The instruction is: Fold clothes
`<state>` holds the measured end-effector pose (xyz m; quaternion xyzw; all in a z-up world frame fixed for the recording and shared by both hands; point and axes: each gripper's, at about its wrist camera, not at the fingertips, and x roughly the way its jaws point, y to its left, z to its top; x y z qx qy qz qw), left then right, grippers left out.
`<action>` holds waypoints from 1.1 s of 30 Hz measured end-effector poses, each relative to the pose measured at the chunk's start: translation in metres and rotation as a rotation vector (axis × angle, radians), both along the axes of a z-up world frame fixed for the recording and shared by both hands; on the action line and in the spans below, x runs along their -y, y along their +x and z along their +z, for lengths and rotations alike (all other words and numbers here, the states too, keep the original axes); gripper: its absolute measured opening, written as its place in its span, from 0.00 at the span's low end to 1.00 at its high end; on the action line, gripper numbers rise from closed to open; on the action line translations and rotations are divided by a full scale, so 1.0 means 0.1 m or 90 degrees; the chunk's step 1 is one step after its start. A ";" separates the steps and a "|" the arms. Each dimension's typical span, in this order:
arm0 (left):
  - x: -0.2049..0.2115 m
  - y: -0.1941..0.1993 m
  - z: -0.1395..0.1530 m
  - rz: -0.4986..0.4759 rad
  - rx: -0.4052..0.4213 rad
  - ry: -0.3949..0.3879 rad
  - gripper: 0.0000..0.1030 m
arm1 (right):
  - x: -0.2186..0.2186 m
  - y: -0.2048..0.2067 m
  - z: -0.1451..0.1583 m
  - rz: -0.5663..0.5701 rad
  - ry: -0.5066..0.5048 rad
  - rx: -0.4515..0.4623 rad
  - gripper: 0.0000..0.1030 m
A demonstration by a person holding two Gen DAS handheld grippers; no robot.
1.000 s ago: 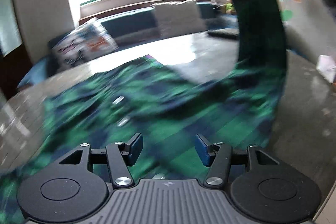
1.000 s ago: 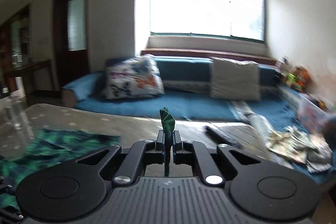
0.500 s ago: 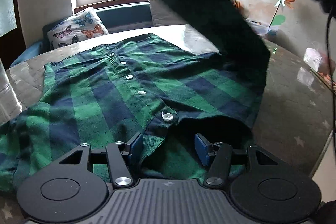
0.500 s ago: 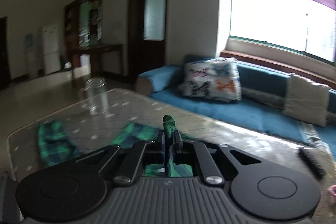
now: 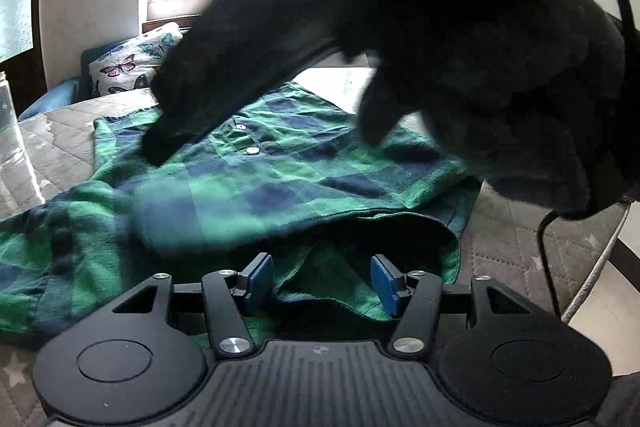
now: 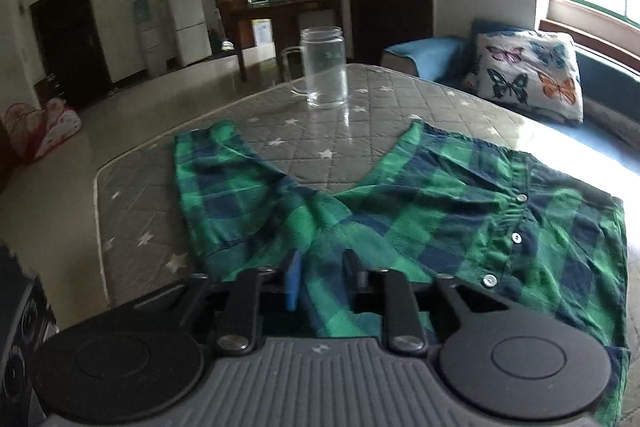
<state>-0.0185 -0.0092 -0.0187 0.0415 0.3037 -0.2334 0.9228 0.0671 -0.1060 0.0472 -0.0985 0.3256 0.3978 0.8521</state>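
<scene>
The right hand-held gripper, clamped on the plaid shirt's sleeve moments earlier, had laid it across and released; the left hand-held gripper gaped at the counter's near edge.

Your left gripper, black linkage arms, blue finger pads, silver screws, ribbed grey housing, two round black discs, your right gripper built alike, your dark fuzzy sleeve, thin black cable
</scene>
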 end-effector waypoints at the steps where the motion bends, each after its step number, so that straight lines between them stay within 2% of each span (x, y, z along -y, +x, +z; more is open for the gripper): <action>1: -0.02 -0.02 0.02 0.002 0.001 -0.001 0.56 | 0.06 -0.03 0.02 0.001 0.000 0.004 0.26; 3: -0.07 -0.05 0.06 0.010 0.005 -0.002 0.56 | 0.21 -0.06 0.07 -0.010 -0.008 0.015 0.41; 5: -0.15 -0.06 0.10 0.027 0.012 -0.004 0.56 | 0.40 -0.09 0.10 -0.027 -0.022 0.027 0.41; 8: -0.29 -0.04 0.17 0.063 0.025 -0.007 0.56 | 0.73 -0.11 0.11 -0.063 -0.061 0.048 0.56; 12: -0.46 0.13 0.21 0.134 0.020 -0.005 0.52 | 1.21 -0.19 0.00 -0.132 -0.111 0.052 0.59; 16: -0.50 0.28 0.12 0.157 -0.002 0.020 0.37 | 1.66 -0.25 -0.20 -0.205 -0.139 0.023 0.61; 20: -0.54 0.43 0.04 0.180 -0.024 0.045 0.26 | 1.88 -0.30 -0.36 -0.240 -0.155 0.018 0.63; 21: -0.52 0.43 0.02 0.181 -0.019 0.061 0.21 | 1.94 -0.31 -0.39 -0.248 -0.159 0.018 0.64; 24: -0.53 0.45 -0.01 0.192 -0.022 0.068 0.08 | 2.09 -0.35 -0.51 -0.273 -0.170 0.015 0.64; 33: -0.54 0.39 0.19 0.215 0.024 0.061 0.05 | 2.27 -0.28 -0.61 -0.324 -0.123 -0.002 0.69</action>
